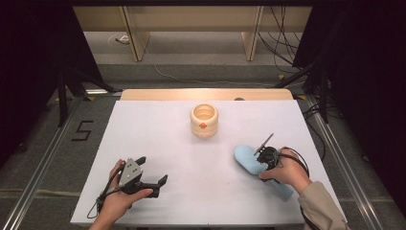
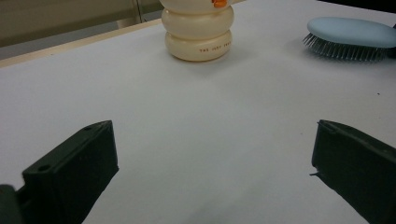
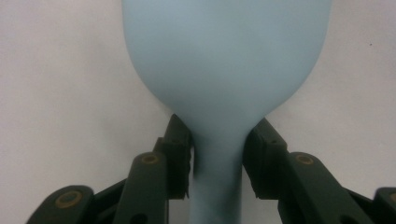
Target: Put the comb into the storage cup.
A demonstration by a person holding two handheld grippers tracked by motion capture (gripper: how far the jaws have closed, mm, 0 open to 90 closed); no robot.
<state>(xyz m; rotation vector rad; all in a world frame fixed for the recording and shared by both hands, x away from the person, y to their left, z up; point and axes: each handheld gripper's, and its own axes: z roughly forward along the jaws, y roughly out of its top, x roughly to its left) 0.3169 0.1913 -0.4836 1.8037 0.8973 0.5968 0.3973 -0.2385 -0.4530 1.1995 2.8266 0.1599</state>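
The pale blue hairbrush (image 1: 249,160) lies bristles down (smooth oval back up) at the white table's (image 1: 158,139) right side. The right gripper (image 3: 217,156) clamps its narrow neck; the left gripper (image 1: 152,171) stands released, holding nothing.

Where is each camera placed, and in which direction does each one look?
High view: above the person's side, looking forward and down on the white table; forearms, left gripper and right gripper show.
Left gripper view: on that gripper, looking low across the table at the cream cup; its jaws stand wide apart.
Right gripper view: on that gripper, looking down the blue hairbrush; its jaws press the neck.
Shared: the hairbrush is in all three; the cup in the first two.
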